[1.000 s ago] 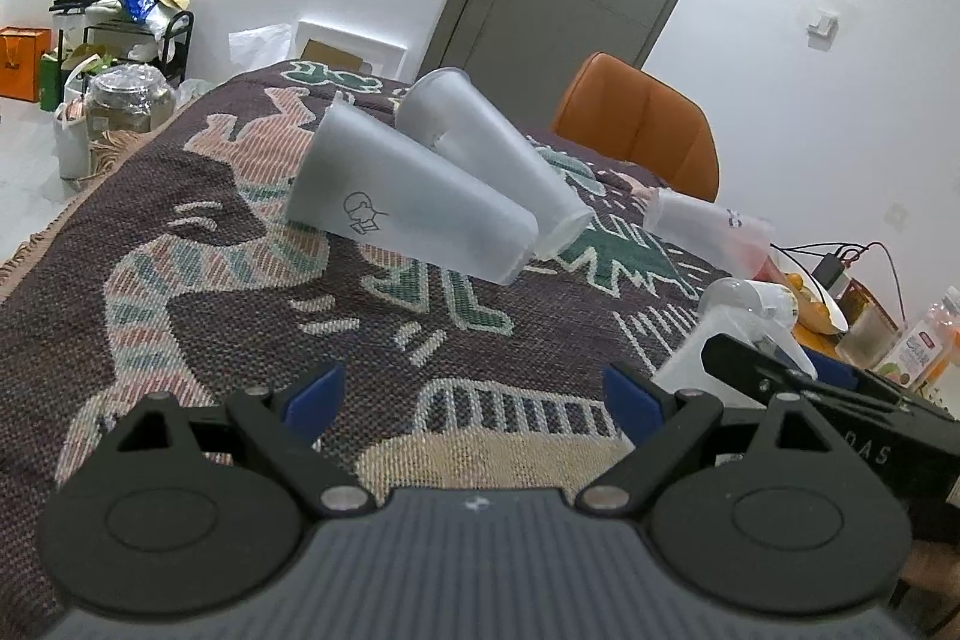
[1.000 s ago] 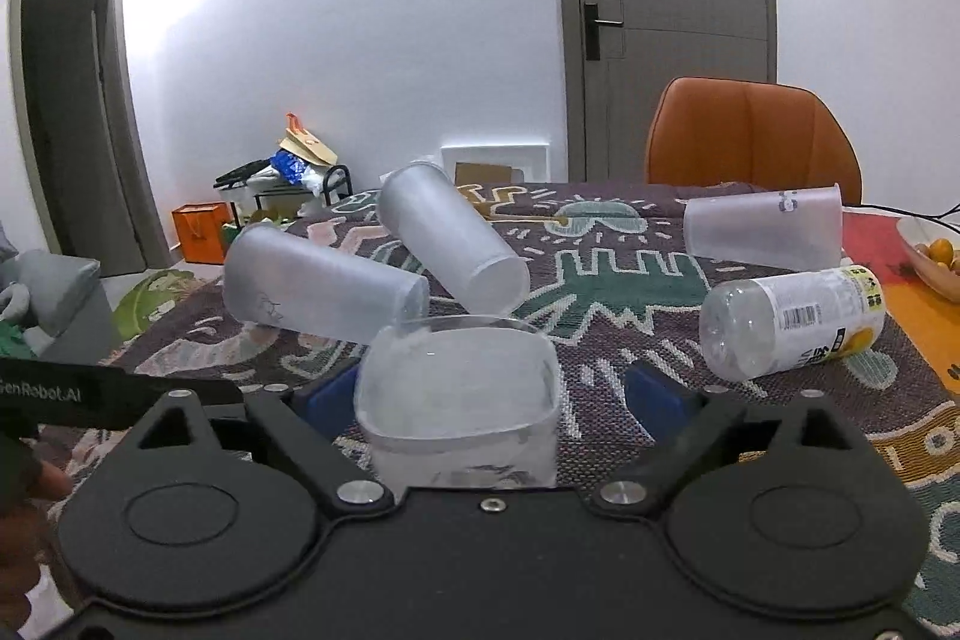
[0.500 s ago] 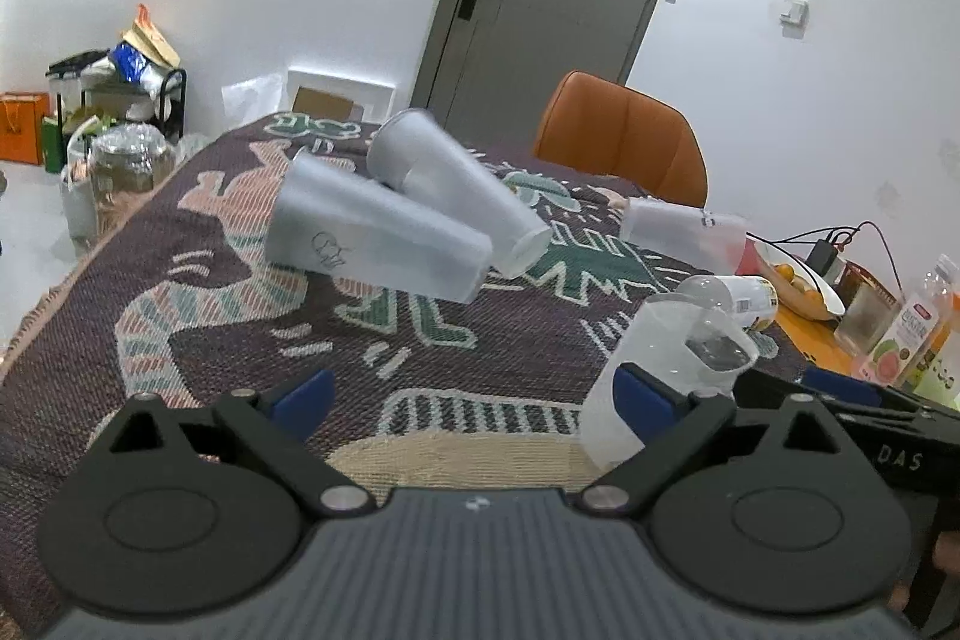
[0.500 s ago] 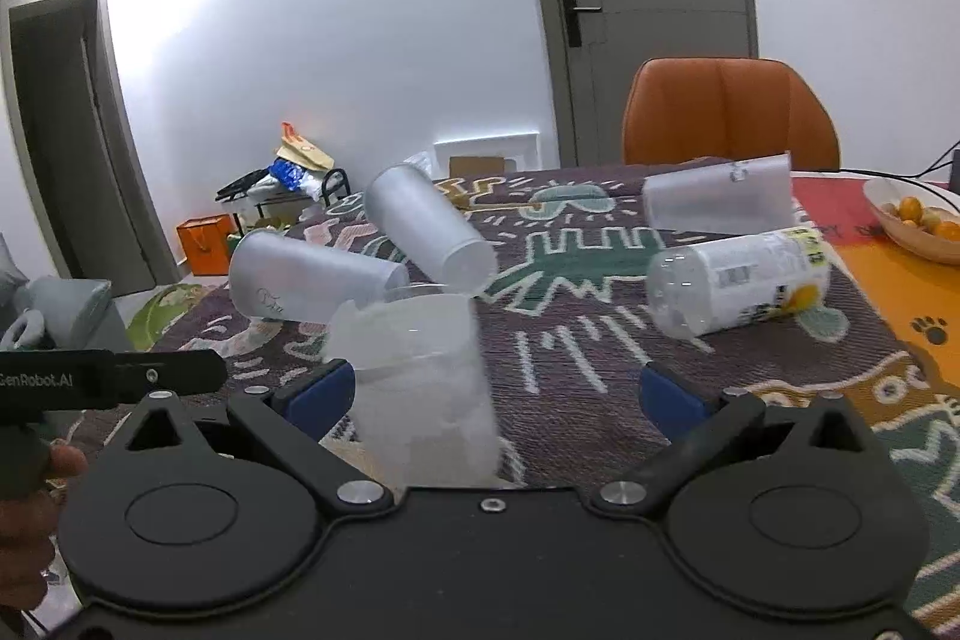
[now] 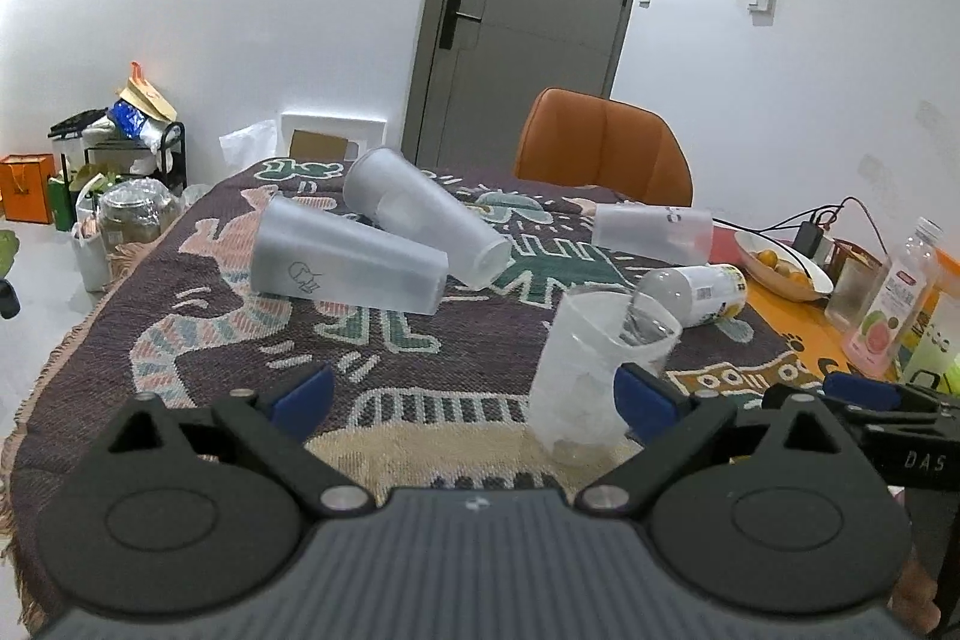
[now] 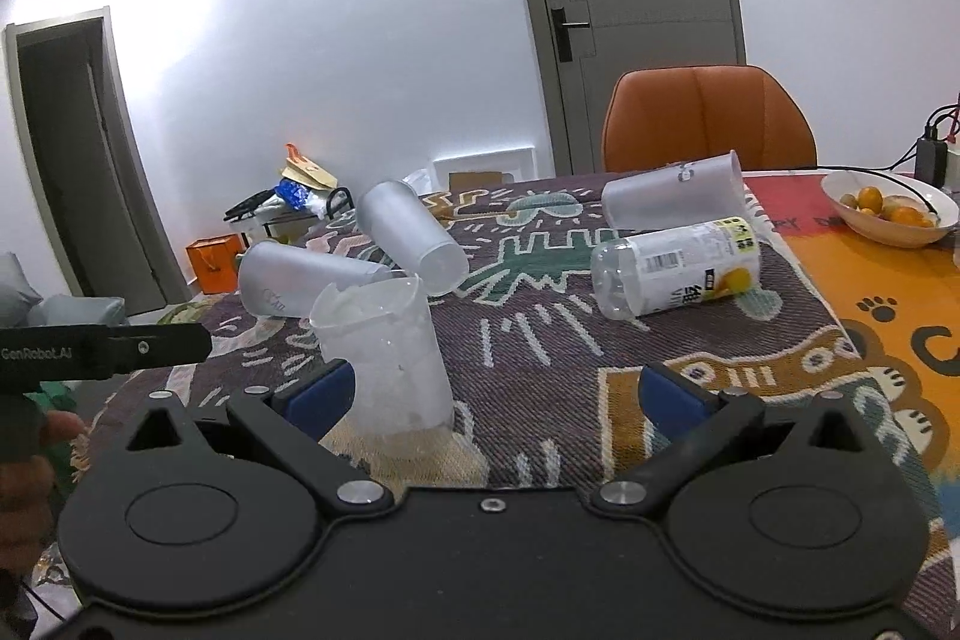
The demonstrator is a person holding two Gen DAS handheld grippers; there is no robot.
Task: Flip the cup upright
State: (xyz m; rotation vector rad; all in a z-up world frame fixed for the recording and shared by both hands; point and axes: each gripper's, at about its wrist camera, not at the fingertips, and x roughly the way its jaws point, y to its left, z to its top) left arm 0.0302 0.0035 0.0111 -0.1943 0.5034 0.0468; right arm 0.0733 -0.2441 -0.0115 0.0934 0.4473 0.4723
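Left tongs (image 5: 474, 397) spread wide, nothing btwn the blue pads; right tongs (image 6: 495, 394) also wide apart, gripping nothing. The cup (image 6: 384, 352) stands mouth-up on the woven table cover (image 6: 540, 370), leaning a bit, just beside the right tongs' left pad, w/ open room to the right pad. In the left view the same cup (image 5: 591, 370) sits just in front of that tongs' right pad; contact can't be judged. Its base is partly cut off by the tongs bodies in both views, and the frosted wall makes the contents hard to read. Open cloth ahead of the left tongs up to two frosted cups (image 5: 384, 244) lying on their sides, crossing/touching. To the right a plastic bottle (image 6: 678, 265) lies on its side; behind it a third frosted cup (image 6: 672, 199) on its side near the far edge. Fruit bowl (image 6: 888, 208) sits at the right on the orange mat, partly cut by the frame. Table's left edge w/ fringe shows in the left view; orange chair (image 5: 603, 154) beyond the far edge, then the door (image 6: 630, 10).
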